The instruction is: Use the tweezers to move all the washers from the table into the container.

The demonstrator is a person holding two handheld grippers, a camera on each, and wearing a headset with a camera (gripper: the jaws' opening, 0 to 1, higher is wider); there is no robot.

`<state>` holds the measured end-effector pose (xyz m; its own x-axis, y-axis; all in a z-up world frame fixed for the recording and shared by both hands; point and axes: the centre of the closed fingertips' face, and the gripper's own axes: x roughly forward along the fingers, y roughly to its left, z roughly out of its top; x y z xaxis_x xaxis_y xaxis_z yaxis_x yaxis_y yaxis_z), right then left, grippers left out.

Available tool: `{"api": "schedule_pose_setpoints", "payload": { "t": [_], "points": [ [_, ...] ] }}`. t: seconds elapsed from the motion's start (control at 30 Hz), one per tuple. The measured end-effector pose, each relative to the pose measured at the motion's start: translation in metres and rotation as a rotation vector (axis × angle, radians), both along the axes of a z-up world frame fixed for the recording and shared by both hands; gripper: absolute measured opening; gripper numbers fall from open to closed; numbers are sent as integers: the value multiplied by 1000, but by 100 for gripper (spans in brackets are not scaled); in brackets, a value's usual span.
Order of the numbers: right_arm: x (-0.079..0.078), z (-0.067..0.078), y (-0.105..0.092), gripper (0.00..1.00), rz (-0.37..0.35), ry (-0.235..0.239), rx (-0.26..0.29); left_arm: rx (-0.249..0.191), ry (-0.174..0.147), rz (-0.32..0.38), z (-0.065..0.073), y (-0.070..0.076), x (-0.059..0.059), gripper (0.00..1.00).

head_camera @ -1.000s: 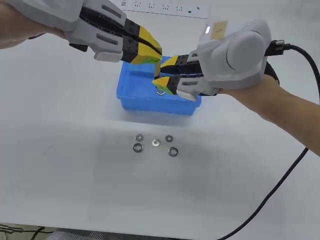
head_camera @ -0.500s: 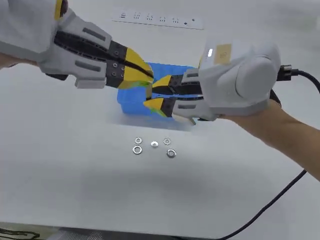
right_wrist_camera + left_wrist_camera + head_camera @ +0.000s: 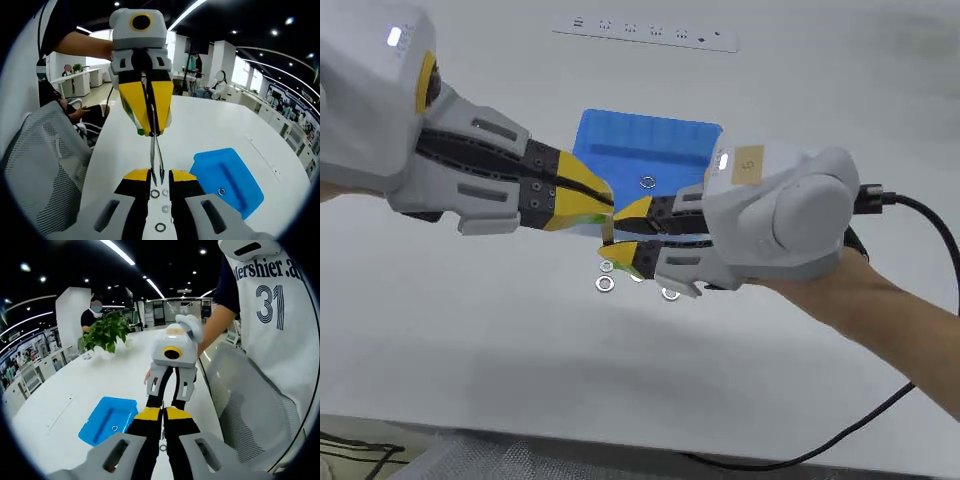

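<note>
Washer point(image 3: 647, 182) alone in blue container point(image 3: 620, 135); other washers point(image 3: 605, 284) on table point(image 3: 520, 350).

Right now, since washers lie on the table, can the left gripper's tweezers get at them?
Probably yes. The left gripper holds the tweezers tips down, close to the washers, with nothing between; the right gripper, jaws open, flanks the tips.

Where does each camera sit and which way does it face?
Head view: on the headset, looking down at left gripper, right gripper, a forearm.
Left gripper view: along its own jaws toward the right gripper and person's torso.
Right gripper view: along its own jaws toward the tweezers in the left gripper.
All share the blue container.
</note>
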<state>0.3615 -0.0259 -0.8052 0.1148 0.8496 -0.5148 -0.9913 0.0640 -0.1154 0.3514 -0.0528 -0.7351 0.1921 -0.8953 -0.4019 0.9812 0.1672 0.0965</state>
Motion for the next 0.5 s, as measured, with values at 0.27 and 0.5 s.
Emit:
{"api": "schedule_pose_setpoints", "payload": {
  "t": [0.27,0.5],
  "points": [
    [-8,-15,5,16,5,29,-20,-12,43,26,-14,5,-7,5],
    [-4,-24,2,16,-7,45,-37,-43,72,47,-21,5,-2,5]
  ]
}}
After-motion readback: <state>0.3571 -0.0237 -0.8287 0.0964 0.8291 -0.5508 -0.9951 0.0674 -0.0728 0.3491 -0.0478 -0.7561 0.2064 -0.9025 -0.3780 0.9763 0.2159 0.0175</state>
